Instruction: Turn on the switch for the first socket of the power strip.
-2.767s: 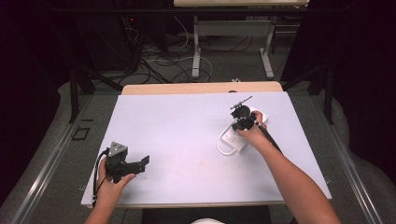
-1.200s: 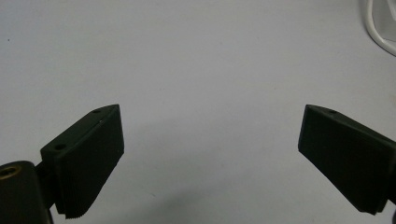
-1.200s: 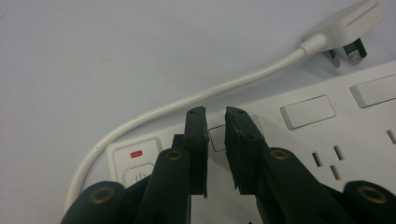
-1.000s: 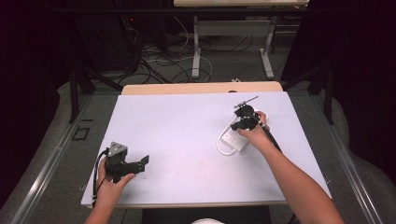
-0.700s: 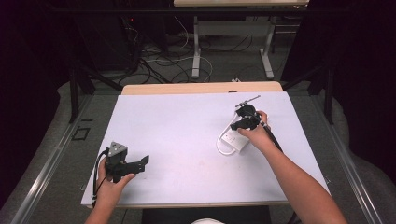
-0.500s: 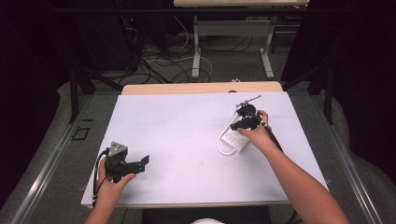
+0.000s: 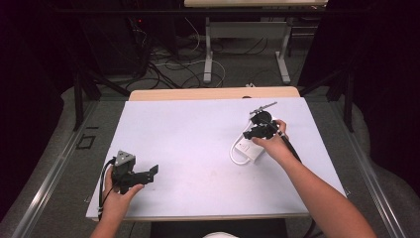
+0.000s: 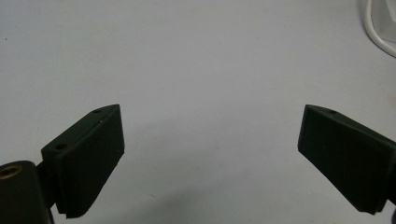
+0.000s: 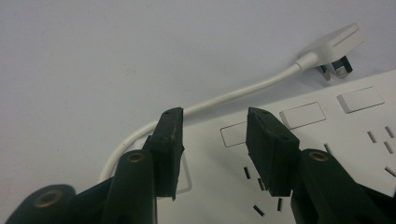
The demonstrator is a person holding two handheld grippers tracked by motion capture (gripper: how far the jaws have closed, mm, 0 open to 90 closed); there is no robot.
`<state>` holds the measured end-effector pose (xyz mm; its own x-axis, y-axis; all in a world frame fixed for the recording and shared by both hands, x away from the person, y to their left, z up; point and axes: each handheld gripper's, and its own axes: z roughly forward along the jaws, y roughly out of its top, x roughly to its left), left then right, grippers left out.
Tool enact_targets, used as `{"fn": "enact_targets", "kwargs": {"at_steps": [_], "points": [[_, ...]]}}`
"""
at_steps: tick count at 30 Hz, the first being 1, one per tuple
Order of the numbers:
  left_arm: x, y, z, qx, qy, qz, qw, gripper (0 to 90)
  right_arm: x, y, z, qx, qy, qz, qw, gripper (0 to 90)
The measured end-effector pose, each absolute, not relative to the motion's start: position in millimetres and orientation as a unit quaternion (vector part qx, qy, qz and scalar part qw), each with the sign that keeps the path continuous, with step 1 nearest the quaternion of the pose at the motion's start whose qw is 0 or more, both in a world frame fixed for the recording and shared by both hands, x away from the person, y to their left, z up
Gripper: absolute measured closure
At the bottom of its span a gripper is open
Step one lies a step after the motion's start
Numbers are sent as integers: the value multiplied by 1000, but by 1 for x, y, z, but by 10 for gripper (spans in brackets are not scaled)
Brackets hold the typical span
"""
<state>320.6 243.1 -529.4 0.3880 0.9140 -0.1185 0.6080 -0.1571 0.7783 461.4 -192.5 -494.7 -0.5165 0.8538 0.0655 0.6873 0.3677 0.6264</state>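
Note:
A white power strip (image 7: 250,149) lies right of centre on the table, its white cable (image 7: 234,154) looping off its left side. In the right gripper view the strip (image 9: 327,149) shows rocker switches and socket slots, and the cable (image 9: 233,95) runs to a white plug (image 9: 334,46) lying on the table. My right gripper (image 7: 253,132) (image 9: 212,140) hovers just over the strip's end. Its jaws have just been opening and stand apart with nothing between them. My left gripper (image 7: 151,172) (image 8: 210,158) rests wide open at the front left, holding nothing.
The white tabletop (image 7: 188,129) has free room across its middle and back. A wooden strip (image 7: 213,93) borders the far edge. Beyond it are table legs and loose cables on the floor (image 7: 198,59). Part of the strip's cable (image 8: 376,35) curves in far ahead of the left jaws.
The right hand has shifted only slightly and stays over the power strip. The left hand and its gripper have not moved.

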Motion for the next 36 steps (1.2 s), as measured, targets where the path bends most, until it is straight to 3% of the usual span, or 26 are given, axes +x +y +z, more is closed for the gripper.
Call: {"fn": "enact_targets", "kwargs": {"at_steps": [36], "points": [[322,243,-531,737,519,194,387,71,440,-199,-478,426,825,340,149,374]]}}
